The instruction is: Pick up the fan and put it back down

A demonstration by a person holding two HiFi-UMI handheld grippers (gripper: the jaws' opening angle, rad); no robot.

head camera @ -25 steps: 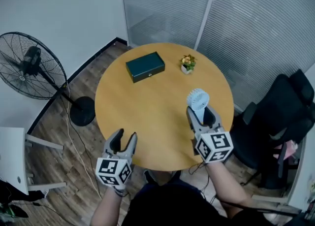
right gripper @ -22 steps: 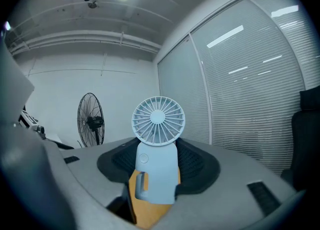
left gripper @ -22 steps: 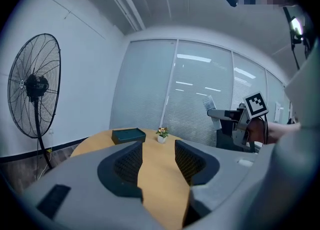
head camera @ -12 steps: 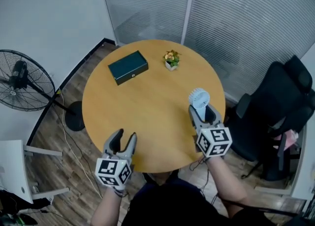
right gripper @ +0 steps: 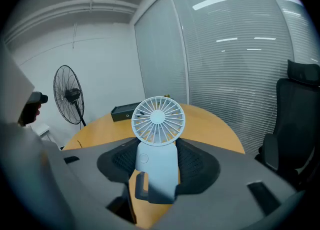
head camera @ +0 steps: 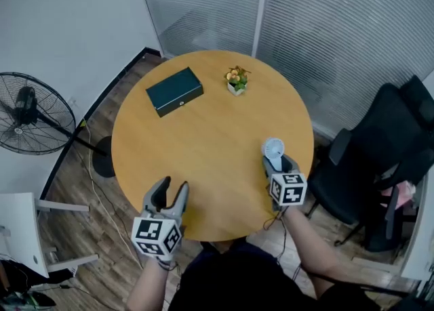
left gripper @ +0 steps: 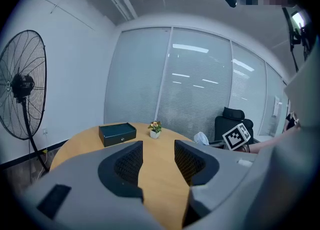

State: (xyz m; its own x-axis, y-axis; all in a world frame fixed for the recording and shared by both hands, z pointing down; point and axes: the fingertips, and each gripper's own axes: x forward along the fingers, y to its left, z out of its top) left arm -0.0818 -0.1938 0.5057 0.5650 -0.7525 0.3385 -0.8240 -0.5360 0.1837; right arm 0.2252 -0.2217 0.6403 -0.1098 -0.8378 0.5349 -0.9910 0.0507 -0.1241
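A small pale blue hand-held fan [head camera: 274, 148] stands upright between the jaws of my right gripper [head camera: 277, 162], low over the round wooden table [head camera: 203, 140] near its right edge. In the right gripper view the mesh pads clasp the fan's body [right gripper: 157, 154] from both sides, and its round grille faces the camera. Whether its base touches the tabletop is hidden. My left gripper [head camera: 169, 191] hovers at the table's near-left edge. Its jaws are closing slightly with nothing between them [left gripper: 155, 161]. The fan [left gripper: 201, 138] also shows far off in the left gripper view.
A dark green box [head camera: 174, 91] and a small potted plant [head camera: 237, 79] sit at the table's far side. A large black floor fan [head camera: 30, 113] stands at the left. A black office chair [head camera: 386, 147] is close on the right. Glass partitions run behind.
My right gripper has come down with the small fan toward the tabletop and sits lower and nearer the table's right edge. The left gripper holds about the same spot in view.
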